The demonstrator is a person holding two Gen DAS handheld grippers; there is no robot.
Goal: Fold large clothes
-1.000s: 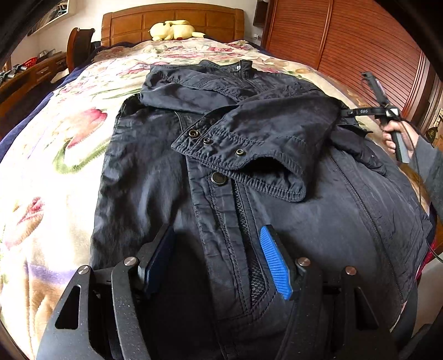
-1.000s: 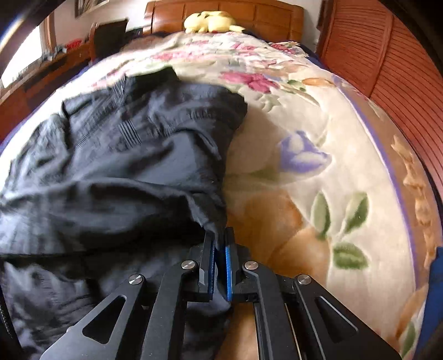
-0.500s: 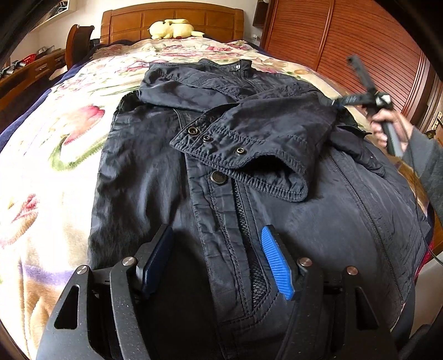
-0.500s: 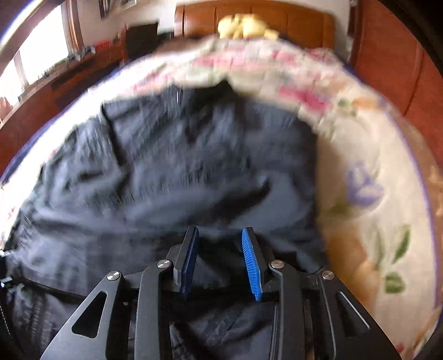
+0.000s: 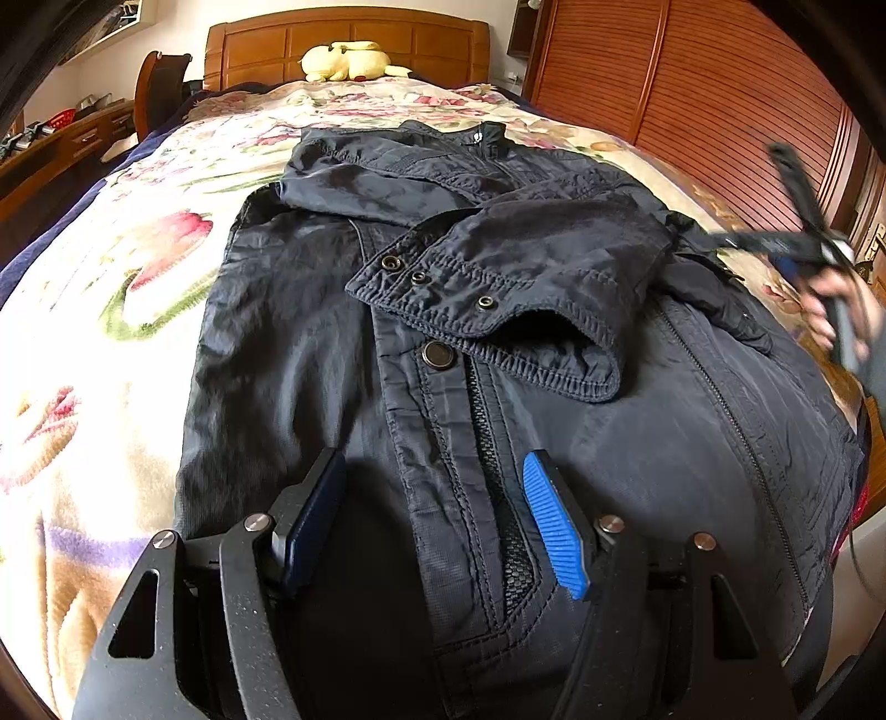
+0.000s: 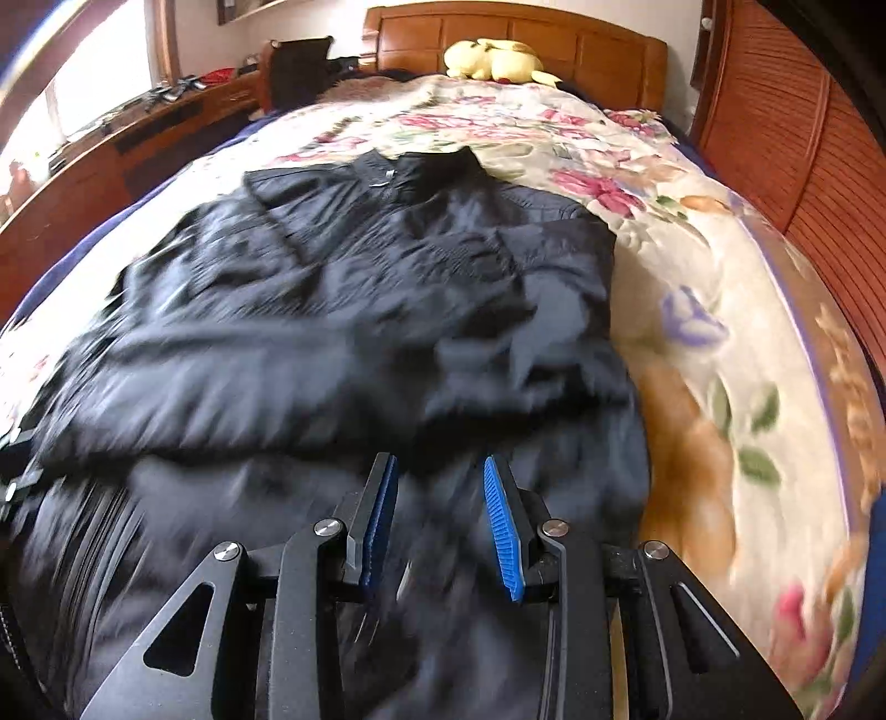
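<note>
Jacket [image 5: 343, 343] is lying flat on the bed [image 5: 99, 310], one sleeve [image 5: 531, 260] folded across the chest. Left claw [image 5: 432, 526] is hovering released over the zipper hem; right claw [image 6: 443, 515] is also released, likely repositioning.

The left gripper [image 5: 437, 526] hangs low over the hem of a dark navy zip-front jacket [image 5: 310, 365], its blue-padded fingers [image 5: 554, 531] spread wide with the zipper placket between them, gripping nothing. The jacket lies front-up on a floral cream bedspread [image 5: 111, 288]. One sleeve is folded across the chest, its snap-studded elastic cuff [image 5: 487, 327] sitting just above the big metal snap. Out at the right edge, blurred, a hand holds the right gripper [image 5: 797, 243] above the jacket's side. A yellow plush toy [image 5: 349, 60] rests by the wooden headboard [image 5: 343, 33].
</note>
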